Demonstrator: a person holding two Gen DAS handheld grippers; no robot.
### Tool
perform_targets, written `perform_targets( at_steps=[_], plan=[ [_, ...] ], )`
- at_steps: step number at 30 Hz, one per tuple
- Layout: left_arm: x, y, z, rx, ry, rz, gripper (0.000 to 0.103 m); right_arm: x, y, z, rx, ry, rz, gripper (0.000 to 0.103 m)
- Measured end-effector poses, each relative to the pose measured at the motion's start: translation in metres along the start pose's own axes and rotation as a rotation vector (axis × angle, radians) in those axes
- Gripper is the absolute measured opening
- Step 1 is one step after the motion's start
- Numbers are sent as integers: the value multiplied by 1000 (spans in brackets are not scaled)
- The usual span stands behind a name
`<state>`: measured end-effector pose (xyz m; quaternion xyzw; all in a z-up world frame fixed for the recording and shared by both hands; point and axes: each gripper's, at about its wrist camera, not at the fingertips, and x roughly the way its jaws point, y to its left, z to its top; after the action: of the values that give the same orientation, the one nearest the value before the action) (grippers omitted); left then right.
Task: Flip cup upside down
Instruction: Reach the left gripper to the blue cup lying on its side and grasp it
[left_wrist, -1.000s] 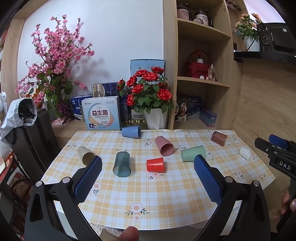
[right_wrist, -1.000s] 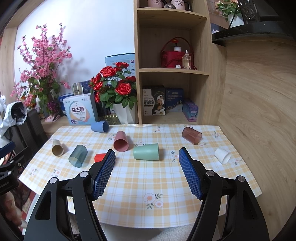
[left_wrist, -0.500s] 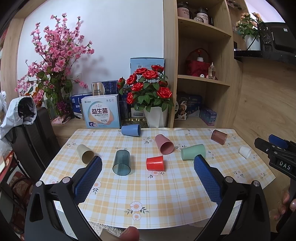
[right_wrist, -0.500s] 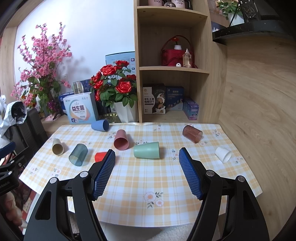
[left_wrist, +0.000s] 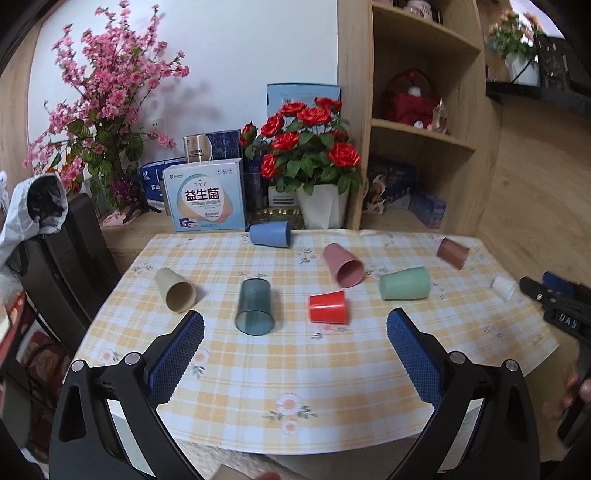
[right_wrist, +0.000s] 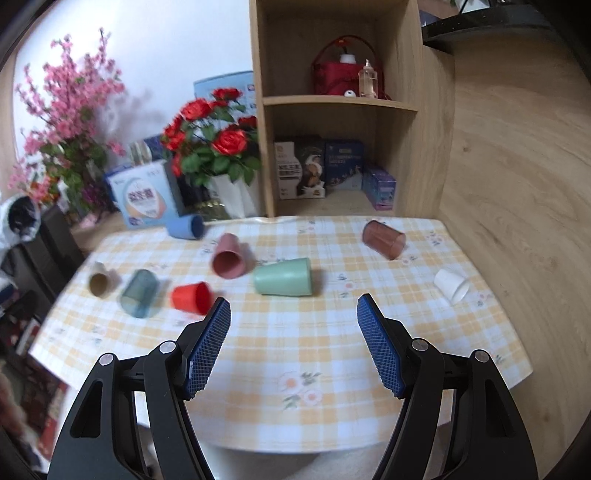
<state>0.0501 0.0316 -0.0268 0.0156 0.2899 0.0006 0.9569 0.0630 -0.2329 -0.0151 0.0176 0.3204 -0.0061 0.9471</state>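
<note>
Cups lay scattered on their sides across the checked tablecloth (left_wrist: 295, 369), none of them held. From my left wrist camera I counted eight: a beige cup (left_wrist: 174, 294) near the left edge, a dark teal cup (left_wrist: 255, 306) just beside it with its mouth toward me, a red cup (left_wrist: 328, 307) at the middle, a pink cup (left_wrist: 342, 264) and a green cup (left_wrist: 405, 283) behind and to the right, a blue cup (left_wrist: 269, 233) at the far edge, a brown translucent cup (left_wrist: 453, 253) far right, and a small white cup (left_wrist: 504, 287) near the right edge.

My left gripper (left_wrist: 295, 332) hung above the near part of the table with its jaws spread wide and nothing between the blue pads (left_wrist: 175, 356); the teal and red cups sat just beyond them. My right gripper (right_wrist: 293, 319) was likewise spread apart and empty, and the green cup (right_wrist: 284, 282) lay just past the gap between its fingers, the red cup (right_wrist: 192, 297) close to its left finger. That view was blurred on its left side.

A pot of red roses (left_wrist: 314, 147) and a white box (left_wrist: 205, 199) stood behind the table, beside a wooden shelf (left_wrist: 421, 140).
</note>
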Motion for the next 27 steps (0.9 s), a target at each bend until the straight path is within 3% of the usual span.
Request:
perform_targets(
  at_steps=[9,18,23,27],
  plan=[
    [109,53,48,-9,148,46,97,92,-30,8,37,104,-89,69],
    [294,83,128,-366,399,-24,85,147,-47,8,42,193,-112,69],
    [395,91,145,-561,470,-38,79,173,-58,0,34,261,-133,69],
    [460,91,144,-643,529,-2,79,191,-73,-3,41,308,-161,69]
  ],
)
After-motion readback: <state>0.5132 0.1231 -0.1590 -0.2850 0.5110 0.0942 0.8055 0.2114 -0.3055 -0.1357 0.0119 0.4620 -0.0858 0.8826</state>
